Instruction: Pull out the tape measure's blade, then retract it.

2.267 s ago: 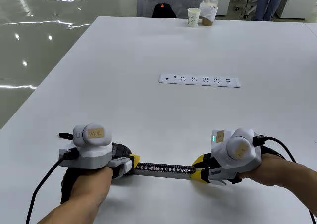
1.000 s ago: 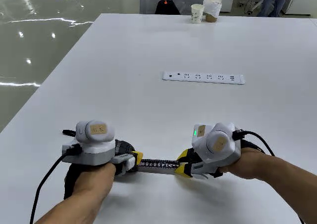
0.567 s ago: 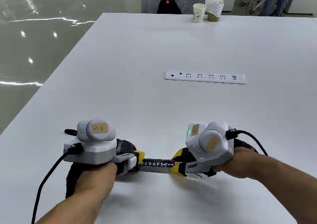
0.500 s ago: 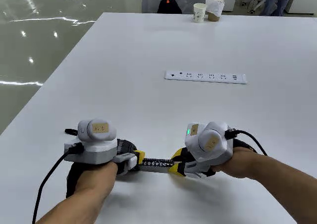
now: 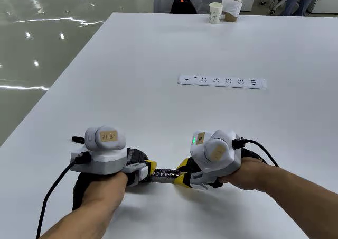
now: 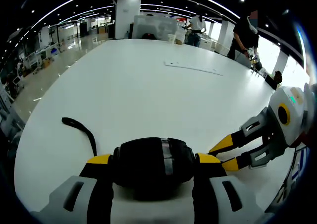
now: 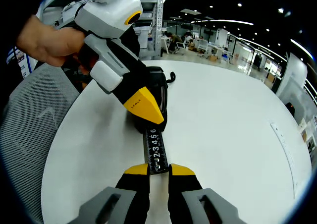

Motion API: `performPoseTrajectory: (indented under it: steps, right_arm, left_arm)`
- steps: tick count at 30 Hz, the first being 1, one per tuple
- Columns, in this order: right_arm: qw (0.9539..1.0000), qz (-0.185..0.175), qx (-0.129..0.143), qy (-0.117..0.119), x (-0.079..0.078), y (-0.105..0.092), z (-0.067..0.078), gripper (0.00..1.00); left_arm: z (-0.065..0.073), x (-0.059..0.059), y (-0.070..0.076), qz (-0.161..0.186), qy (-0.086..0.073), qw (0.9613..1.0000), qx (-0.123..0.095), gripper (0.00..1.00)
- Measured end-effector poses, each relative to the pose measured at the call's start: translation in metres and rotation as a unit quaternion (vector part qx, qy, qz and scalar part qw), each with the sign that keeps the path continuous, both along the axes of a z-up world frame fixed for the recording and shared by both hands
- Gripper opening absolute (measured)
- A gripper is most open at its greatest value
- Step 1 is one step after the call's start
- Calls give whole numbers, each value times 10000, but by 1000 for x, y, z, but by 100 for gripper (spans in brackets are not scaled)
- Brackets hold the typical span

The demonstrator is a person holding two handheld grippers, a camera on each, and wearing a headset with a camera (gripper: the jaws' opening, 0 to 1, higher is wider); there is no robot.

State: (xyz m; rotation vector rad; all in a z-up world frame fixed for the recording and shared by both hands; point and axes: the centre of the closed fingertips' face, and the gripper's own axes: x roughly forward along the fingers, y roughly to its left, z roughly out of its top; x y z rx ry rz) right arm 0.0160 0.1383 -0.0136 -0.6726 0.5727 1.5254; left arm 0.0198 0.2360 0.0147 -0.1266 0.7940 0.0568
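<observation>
- At the near edge of the white table (image 5: 158, 64), the two grippers stand close together with their tips pointing toward each other.
- The left hand (image 5: 103, 189) holds the left gripper (image 6: 154, 159). Its jaws are closed on the black case (image 6: 148, 170) of the tape measure.
- In the left gripper view, the yellow tips press on the two sides of the case, and the case rests low on the table.
- The right hand (image 5: 248, 173) holds the right gripper (image 7: 158, 170). Its jaws are nearly together and pinch the free end of the blade (image 7: 155, 152) from both sides.
- Only a short piece of the blade is out. It is dark with white numbers; 2 to 6 can be read in the right gripper view.
- The blade runs straight from the case to the right jaws. I cannot tell whether it touches the table.
- In the head view, the blade is a short dark strip between the two pairs of yellow tips.
- A black strap (image 6: 81, 130) lies curved on the table just beside the case.
- A black cable (image 5: 53, 196) leaves the left gripper toward the person.
- A white power strip (image 5: 222, 81) lies flat near the middle of the table, well apart from the grippers.
- At the far edge, a paper cup (image 5: 215, 12) stands just beside a clear container (image 5: 233, 2).
</observation>
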Motion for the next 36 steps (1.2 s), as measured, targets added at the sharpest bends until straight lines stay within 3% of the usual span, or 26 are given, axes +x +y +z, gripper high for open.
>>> performPoseTrajectory:
  steps: [36]
  right_arm:
    - [9998,112,167,-35,-6,40,0,10]
  left_arm:
    - [0,0,1,56,17,9999,-82,60]
